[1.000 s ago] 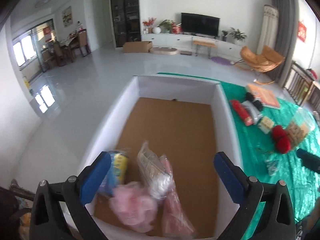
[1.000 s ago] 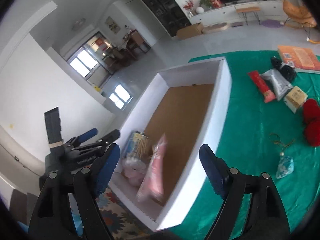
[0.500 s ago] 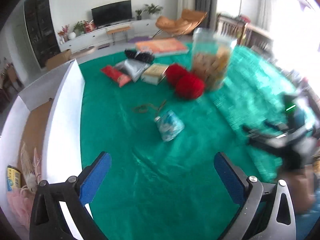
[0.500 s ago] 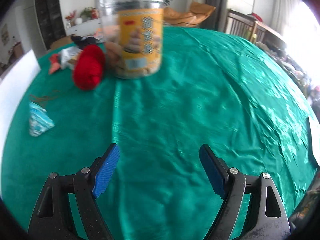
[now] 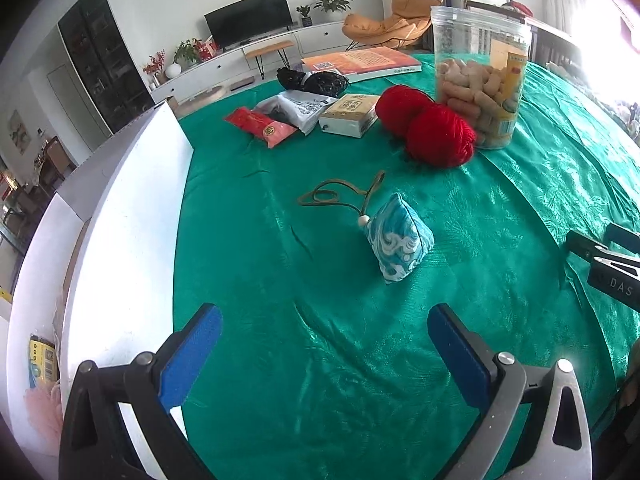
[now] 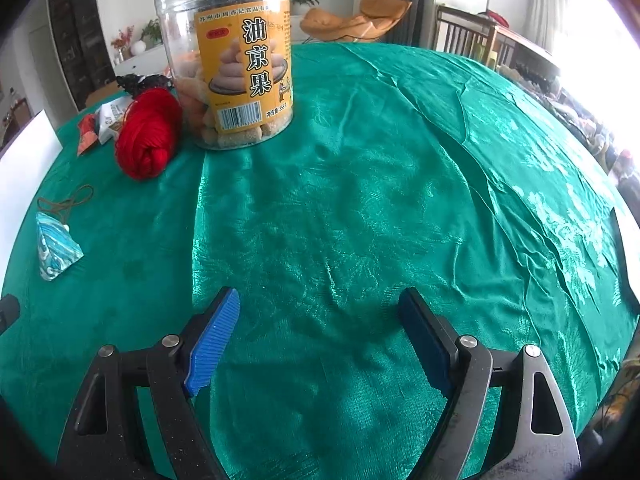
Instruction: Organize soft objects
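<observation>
I've got both grippers over the shiny green tablecloth [image 5: 320,280], pointing down at it. Left gripper [image 5: 324,344]: blue pads spread wide, nothing btwn them, just bare cloth. Right gripper [image 6: 318,334]: same, blue ribbed pads wide apart, empty, bare cloth under it. Nearest soft item is the small blue-and-white wave-pattern fabric pouch [image 5: 398,238] w/ a white bead and brown cord looped behind it; it lies on the cloth ahead of the left gripper, a bit right of centre, clear of both pads. In the right wrist view it's far left, well apart from that gripper. Behind it sit two red yarn balls [image 5: 426,126], touching each other, right up against the clear plastic snack jar with the yellow label [image 6: 230,68], which stands upright. Further back on the left cam: a small beige box [image 5: 350,114], a silver-white foil packet [image 5: 298,108], a red-and-pink flat packet [image 5: 260,126], a black bundle [image 5: 314,80] and an orange book [image 5: 360,62]. White-walled cardboard box [image 5: 128,232] runs along the cloth's left edge; inside I can make out a yellow pack [image 5: 42,360] and sth pink and fluffy [image 5: 42,404], partly hidden by the wall.
</observation>
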`<state>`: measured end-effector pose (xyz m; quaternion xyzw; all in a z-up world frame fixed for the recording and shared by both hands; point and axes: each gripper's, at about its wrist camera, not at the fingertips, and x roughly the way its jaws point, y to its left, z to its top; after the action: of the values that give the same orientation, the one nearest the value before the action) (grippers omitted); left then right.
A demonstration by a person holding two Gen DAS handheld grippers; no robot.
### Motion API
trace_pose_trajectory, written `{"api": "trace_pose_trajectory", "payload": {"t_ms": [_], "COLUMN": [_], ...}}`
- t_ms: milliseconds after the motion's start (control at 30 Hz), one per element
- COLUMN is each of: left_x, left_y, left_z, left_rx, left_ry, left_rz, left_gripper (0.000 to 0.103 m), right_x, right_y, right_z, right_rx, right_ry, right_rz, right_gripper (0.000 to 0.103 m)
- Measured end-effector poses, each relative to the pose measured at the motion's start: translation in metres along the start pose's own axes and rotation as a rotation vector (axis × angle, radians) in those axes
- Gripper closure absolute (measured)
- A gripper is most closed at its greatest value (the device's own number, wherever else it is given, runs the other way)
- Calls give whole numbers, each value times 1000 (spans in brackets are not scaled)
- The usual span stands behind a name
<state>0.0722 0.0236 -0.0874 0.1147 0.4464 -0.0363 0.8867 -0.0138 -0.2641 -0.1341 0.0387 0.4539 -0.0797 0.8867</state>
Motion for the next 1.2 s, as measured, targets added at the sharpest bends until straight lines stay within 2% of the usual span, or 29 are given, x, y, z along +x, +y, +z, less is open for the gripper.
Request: {"api": "trace_pose_trajectory", "payload": {"t_ms": [233, 400, 433, 733, 800, 1200], "left_x": [17, 57, 63, 93, 99, 100], "left_y": [3, 14, 17, 32, 35, 35], "left_z": [5, 7, 7, 36, 40, 41], "left_rx": [-18, -142, -190, -257, -249, -265], "left_ry": [21, 141, 132, 59, 29, 12], "left_rz": [-9, -72, -107, -50, -53, -40], "left_gripper": [1, 0, 0, 0, 0, 0], "right_x": [0, 0, 0, 0, 0, 1], "right_y": [0, -1, 0, 0, 0, 3], "right_z": [0, 0, 0, 0, -1, 0], "right_rx": [0, 0, 0, -3, -2, -5], "right_ry": [-1, 0, 0, 1, 1, 2], "right_rz": [0, 1, 1, 3, 3, 9], "right_gripper": [18, 17, 17, 15, 15, 13]}}
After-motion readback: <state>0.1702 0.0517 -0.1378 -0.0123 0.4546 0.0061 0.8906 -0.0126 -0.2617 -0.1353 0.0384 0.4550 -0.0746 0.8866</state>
